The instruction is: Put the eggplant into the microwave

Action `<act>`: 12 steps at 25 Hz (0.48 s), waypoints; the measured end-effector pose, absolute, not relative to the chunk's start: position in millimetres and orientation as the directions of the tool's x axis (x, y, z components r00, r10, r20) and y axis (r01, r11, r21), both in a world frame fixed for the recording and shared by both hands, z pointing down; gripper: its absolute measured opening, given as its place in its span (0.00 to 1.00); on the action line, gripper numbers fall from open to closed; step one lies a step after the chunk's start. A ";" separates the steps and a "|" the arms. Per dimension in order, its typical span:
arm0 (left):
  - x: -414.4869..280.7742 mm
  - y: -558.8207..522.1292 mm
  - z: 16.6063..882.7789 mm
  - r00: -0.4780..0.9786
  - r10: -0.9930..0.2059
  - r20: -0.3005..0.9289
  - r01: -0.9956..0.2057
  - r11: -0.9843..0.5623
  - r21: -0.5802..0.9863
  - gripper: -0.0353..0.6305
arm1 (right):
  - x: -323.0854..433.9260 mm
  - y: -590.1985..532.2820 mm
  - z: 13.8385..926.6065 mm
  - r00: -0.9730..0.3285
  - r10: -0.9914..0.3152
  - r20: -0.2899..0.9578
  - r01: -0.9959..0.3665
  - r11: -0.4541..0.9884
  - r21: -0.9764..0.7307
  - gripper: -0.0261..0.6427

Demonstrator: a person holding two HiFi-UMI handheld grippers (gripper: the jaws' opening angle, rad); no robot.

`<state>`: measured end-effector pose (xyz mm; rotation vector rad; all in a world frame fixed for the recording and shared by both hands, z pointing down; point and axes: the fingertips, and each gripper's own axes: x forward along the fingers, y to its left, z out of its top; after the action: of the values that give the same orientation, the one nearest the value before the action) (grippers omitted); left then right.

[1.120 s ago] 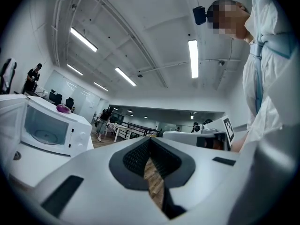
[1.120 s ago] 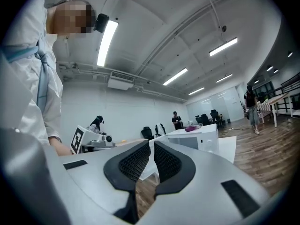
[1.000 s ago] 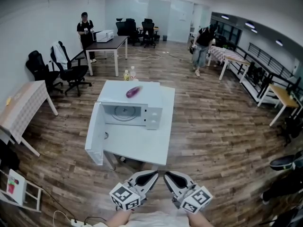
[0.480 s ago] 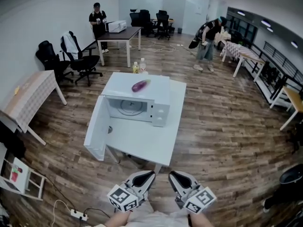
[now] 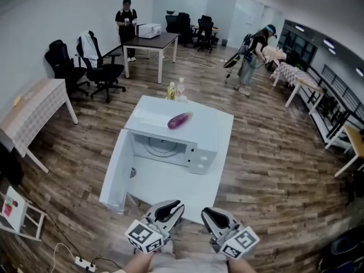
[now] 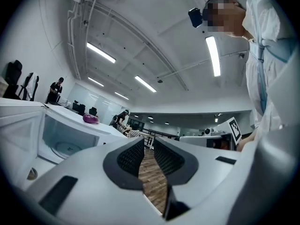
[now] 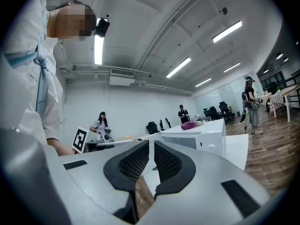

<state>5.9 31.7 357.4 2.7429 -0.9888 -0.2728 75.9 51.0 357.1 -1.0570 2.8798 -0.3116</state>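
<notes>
Left hand-held gripper point(image 5: 168, 207): at the lower centre of the head view. In the left gripper view point(image 6: 148, 141) my jaws stand a little apart, having just been opening. Only wood floor shows through the gap, and the pads clamp nothing.

Right hand-held gripper point(image 5: 211, 214): just right of the left one, at the lower edge of the head view. In the right gripper view point(image 7: 151, 143) the jaws stand narrowly apart, with a thin slit between the pads and nothing clamped.

Eggplant point(image 5: 180, 120): purple, lying on the flat top of the microwave point(image 5: 202, 155), above frame centre and well apart from both hand-held grippers. It appears at left of centre in the left gripper view point(image 6: 90, 119) and right of centre in the right gripper view point(image 7: 190, 125).

Microwave: white, at frame centre on the white worktop point(image 5: 165, 182).

Door point(image 5: 114, 172): swung wide open toward the left of the frame.

Turntable point(image 5: 162, 147): visible inside the open cavity.

Bottles point(image 5: 175, 90): two, at the far edge of the worktop, above the microwave in the frame.

Surroundings: one person point(image 5: 126, 19) stands by a dark desk at the upper left, and another person point(image 5: 253, 50) bends forward at the upper right.
</notes>
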 end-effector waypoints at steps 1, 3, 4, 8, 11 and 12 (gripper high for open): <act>2.6 21.5 355.1 0.757 -0.644 -0.109 -0.603 -0.753 0.264 0.13 | 72.5 40.7 356.1 -0.766 -0.642 0.022 -0.632 0.748 -0.203 0.09; -2.2 8.0 352.6 0.762 -0.637 -0.121 -0.591 -0.759 0.274 0.13 | 67.1 24.3 354.6 -0.770 -0.638 0.035 -0.631 0.751 -0.193 0.09; -4.5 3.6 352.7 0.765 -0.632 -0.124 -0.584 -0.762 0.278 0.14 | 65.4 18.1 353.5 -0.769 -0.639 0.039 -0.633 0.751 -0.189 0.09; -15.0 -21.5 358.1 0.765 -0.635 -0.107 -0.587 -0.757 0.288 0.14 | 58.6 -6.3 350.7 -0.763 -0.646 0.037 -0.639 0.744 -0.194 0.09; -15.9 -38.0 364.6 0.758 -0.646 -0.090 -0.600 -0.744 0.295 0.15 | 56.5 -21.0 356.6 -0.769 -0.637 0.047 -0.632 0.747 -0.205 0.09; -15.0 -43.0 366.0 0.756 -0.648 -0.086 -0.602 -0.742 0.294 0.15 | 56.6 -25.6 358.1 -0.772 -0.633 0.048 -0.628 0.750 -0.208 0.09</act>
<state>-15.0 -43.0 366.0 2.7058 -0.9809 -0.2673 56.6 -25.6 358.1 -1.0510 2.9152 -0.3318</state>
